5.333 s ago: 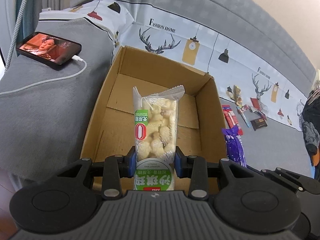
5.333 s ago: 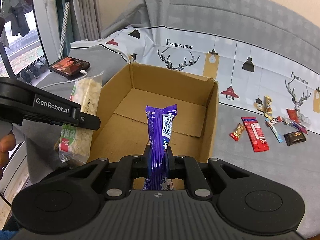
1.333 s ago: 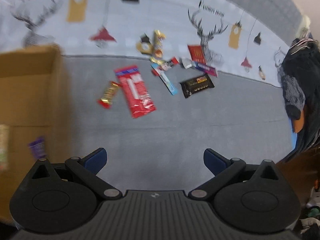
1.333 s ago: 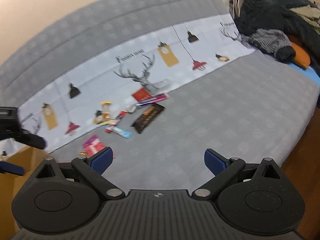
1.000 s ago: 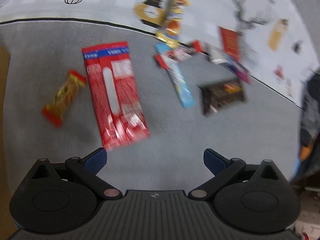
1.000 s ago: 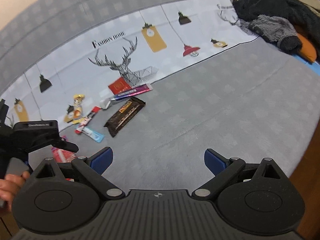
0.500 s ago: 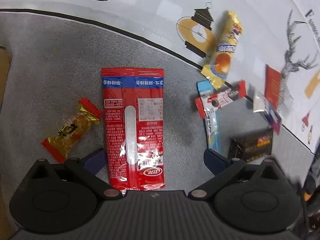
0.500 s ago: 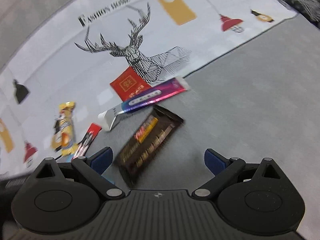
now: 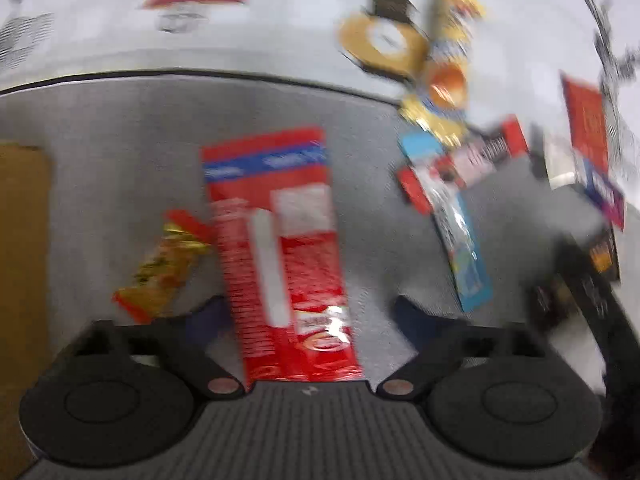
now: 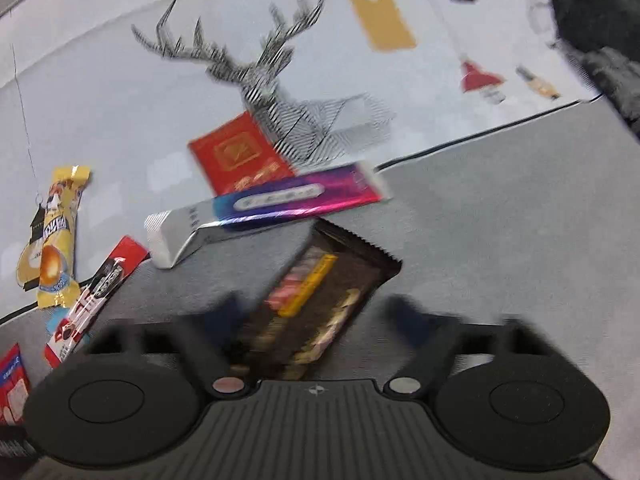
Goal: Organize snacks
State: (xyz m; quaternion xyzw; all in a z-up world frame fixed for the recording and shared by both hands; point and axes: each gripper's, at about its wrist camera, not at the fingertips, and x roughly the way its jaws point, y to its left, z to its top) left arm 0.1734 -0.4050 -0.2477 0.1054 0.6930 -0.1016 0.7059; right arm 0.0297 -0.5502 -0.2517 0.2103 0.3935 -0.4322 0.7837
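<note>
Half a second ago both pairs of jaws stood wide; both have since been closing, each with a snack between its fingers, and the right hand has come in nearer over its dark bar.

The left gripper (image 9: 306,314) points straight down at the grey bedspread (image 9: 120,140). The long flat red plastic snack packet (image 9: 280,256) lies lengthwise between its fingers, its near end passing under the tool's body. The left finger sits just at the packet's left edge, while the right finger stands clear of the right edge with grey cloth showing between, so the jaws are partly spread and not pinching. Just outside the left finger lies a small gold-and-red wrapped candy (image 9: 160,272), one end close against the red packet. Beyond the right finger lies a slim light-blue sachet (image 9: 460,248), crossed at its far end by a narrow red-ended stick pack (image 9: 468,160). A yellow wrapped bar (image 9: 448,56) lies farther ahead. A brown cardboard box edge (image 9: 24,220) shows far out to the left.

The right gripper (image 10: 316,316) tilts downward over the dark brown foil chocolate bar (image 10: 320,300), which lies slanted between its fingers. The picture is blurred; the fingers look near the bar's edges, but whether they touch I cannot tell. Just ahead of the fingertips lies a purple-and-pink foil stick with a silver end (image 10: 272,204), and beyond it a flat red square packet (image 10: 240,156).
</note>
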